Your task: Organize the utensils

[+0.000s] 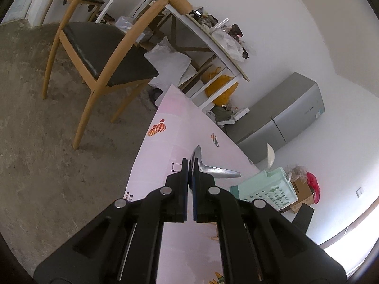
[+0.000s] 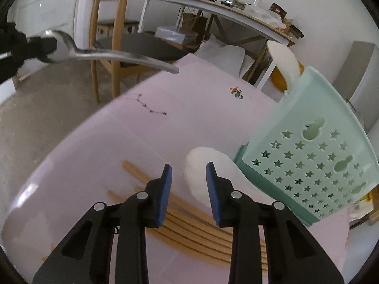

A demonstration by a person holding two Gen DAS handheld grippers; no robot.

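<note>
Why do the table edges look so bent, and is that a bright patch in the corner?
Left wrist view: the fisheye lens bows the pink patterned tablecloth edges, and daylight blows out white at lower right. Right wrist view: the same bending curves the mint green perforated plastic basket, a soft glare sits on the cloth at lower left, and the shiny metal spoon looks slightly smeared.

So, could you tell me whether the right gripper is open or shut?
Open: the right gripper shows a wide gap between its blue pads, holding nothing.
</note>
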